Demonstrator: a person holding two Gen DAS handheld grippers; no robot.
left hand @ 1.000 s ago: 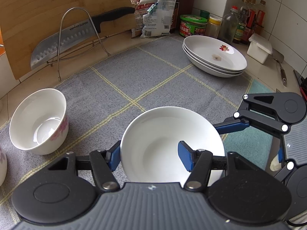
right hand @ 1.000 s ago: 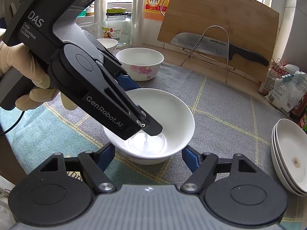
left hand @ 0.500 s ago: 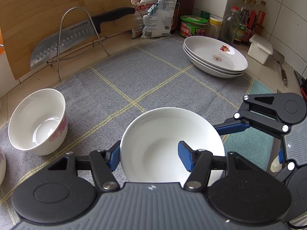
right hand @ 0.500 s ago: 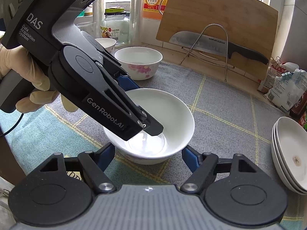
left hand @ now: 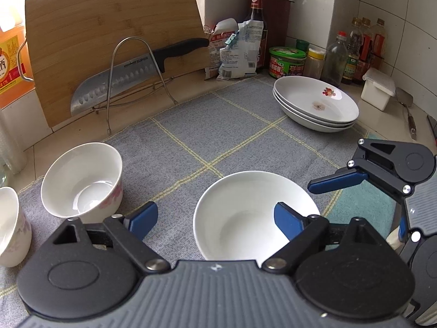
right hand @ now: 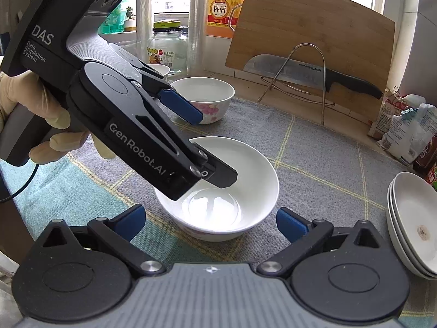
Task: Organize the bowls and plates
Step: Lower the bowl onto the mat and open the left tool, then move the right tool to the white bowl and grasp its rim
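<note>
A plain white bowl (left hand: pixel 245 218) rests on the grey checked mat (left hand: pixel 218 125). My left gripper (left hand: pixel 215 220) straddles its near rim. One finger is inside the bowl and the other outside, clear of the rim, and the jaws are opening. My right gripper (right hand: pixel 210 222) faces the same bowl (right hand: pixel 245 169) from the other side. Its jaws are opening too, and the bowl sits between them untouched. A floral bowl (left hand: pixel 82 180) stands to the left, with another bowl (left hand: pixel 11 227) at the frame edge. Three stacked plates (left hand: pixel 316 104) sit at the back right.
A cutting board (left hand: pixel 109 41) leans on the wall behind a wire rack holding a knife (left hand: pixel 131 76). Bags, jars and bottles (left hand: pixel 286 60) crowd the back corner beside a white container (left hand: pixel 378 87). A teal cloth (left hand: pixel 360 213) lies under the right gripper. A gloved hand (right hand: pixel 41 114) holds the left gripper.
Both grippers have let go of the white bowl and their jaws have spread. The left gripper has also tilted up, so the bowl sits lower and further right in its view.
</note>
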